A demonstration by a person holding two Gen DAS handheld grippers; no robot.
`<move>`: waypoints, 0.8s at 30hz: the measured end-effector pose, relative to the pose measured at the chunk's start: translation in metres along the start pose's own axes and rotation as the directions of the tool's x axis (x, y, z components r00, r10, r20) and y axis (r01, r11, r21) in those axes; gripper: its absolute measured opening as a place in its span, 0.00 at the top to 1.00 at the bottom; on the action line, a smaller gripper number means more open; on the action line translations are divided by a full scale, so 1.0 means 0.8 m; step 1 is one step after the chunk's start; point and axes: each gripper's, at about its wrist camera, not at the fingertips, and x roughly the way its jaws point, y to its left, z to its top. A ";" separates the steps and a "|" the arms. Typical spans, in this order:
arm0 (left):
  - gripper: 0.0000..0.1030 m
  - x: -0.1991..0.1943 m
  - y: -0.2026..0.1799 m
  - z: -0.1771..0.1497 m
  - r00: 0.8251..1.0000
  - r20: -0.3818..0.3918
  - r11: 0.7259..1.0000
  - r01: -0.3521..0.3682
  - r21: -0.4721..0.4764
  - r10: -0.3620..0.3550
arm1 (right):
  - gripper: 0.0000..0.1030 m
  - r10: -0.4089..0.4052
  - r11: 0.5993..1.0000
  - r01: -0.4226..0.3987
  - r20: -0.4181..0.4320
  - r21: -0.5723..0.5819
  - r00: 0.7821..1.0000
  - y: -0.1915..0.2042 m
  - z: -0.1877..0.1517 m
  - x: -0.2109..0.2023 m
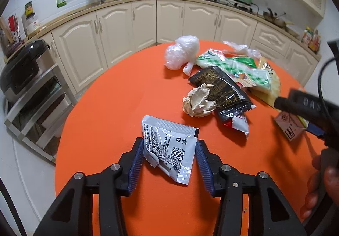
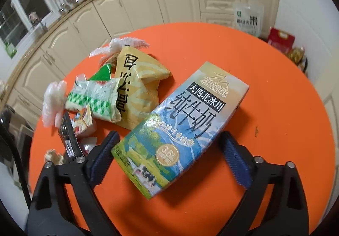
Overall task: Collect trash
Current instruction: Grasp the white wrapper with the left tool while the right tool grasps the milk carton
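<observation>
Trash lies on a round orange table (image 1: 118, 92). In the left wrist view a silver sachet (image 1: 169, 147) lies between the fingers of my open left gripper (image 1: 168, 147), which straddles it. Beyond it are a crumpled paper ball (image 1: 199, 102), a black wrapper (image 1: 224, 90), a green checked wrapper (image 1: 233, 64) and a white plastic bag (image 1: 182, 51). In the right wrist view a milk carton (image 2: 180, 128) lies between the fingers of my open right gripper (image 2: 169, 147); the left pad touches its corner. A yellow wrapper (image 2: 137, 85) lies beyond it. The right gripper body (image 1: 307, 106) shows in the left wrist view.
Cream kitchen cabinets (image 1: 135, 24) curve behind the table. A black appliance (image 1: 21, 71) sits on a metal rack at the left. A rice bag (image 2: 249, 18) and a red box (image 2: 279, 40) stand on the floor at the right.
</observation>
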 end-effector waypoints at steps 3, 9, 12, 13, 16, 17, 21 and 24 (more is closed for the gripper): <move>0.59 -0.019 -0.007 -0.015 1.000 0.004 1.000 0.006 -0.011 -0.006 | 0.29 0.040 0.999 -0.040 -0.003 -0.036 0.999 -0.007 -0.003 -0.009; 0.78 -0.048 -0.005 -0.029 1.000 0.025 0.999 0.016 -0.029 -0.015 | 0.51 0.119 0.985 -0.122 -0.028 -0.119 0.992 -0.021 -0.023 -0.032; 0.86 -0.063 -0.003 -0.039 0.999 0.025 0.999 0.024 -0.037 -0.023 | 0.55 0.151 0.977 -0.157 -0.052 -0.146 0.987 -0.036 -0.039 -0.044; 0.86 -0.066 -0.002 -0.043 0.999 0.020 0.999 0.031 -0.042 -0.031 | 0.55 0.157 0.974 -0.165 -0.060 -0.153 0.986 -0.040 -0.043 -0.048; 0.86 -0.077 -0.002 -0.058 0.999 0.013 0.998 0.030 -0.052 -0.029 | 0.54 0.156 0.972 -0.165 -0.067 -0.167 0.986 -0.047 -0.053 -0.055; 0.85 -0.081 -0.004 -0.060 1.000 0.014 0.999 0.026 -0.044 -0.025 | 0.53 0.156 0.972 -0.164 -0.064 -0.165 0.986 -0.048 -0.052 -0.054; 0.73 -0.084 -0.006 -0.054 1.000 -0.004 0.999 0.012 -0.040 -0.013 | 0.48 0.135 0.973 -0.141 -0.047 -0.182 0.990 -0.040 -0.041 -0.044; 0.62 -0.080 -0.011 -0.052 1.000 -0.006 0.999 0.015 -0.028 -0.015 | 0.55 0.108 0.966 -0.116 -0.049 -0.232 0.993 -0.030 -0.044 -0.035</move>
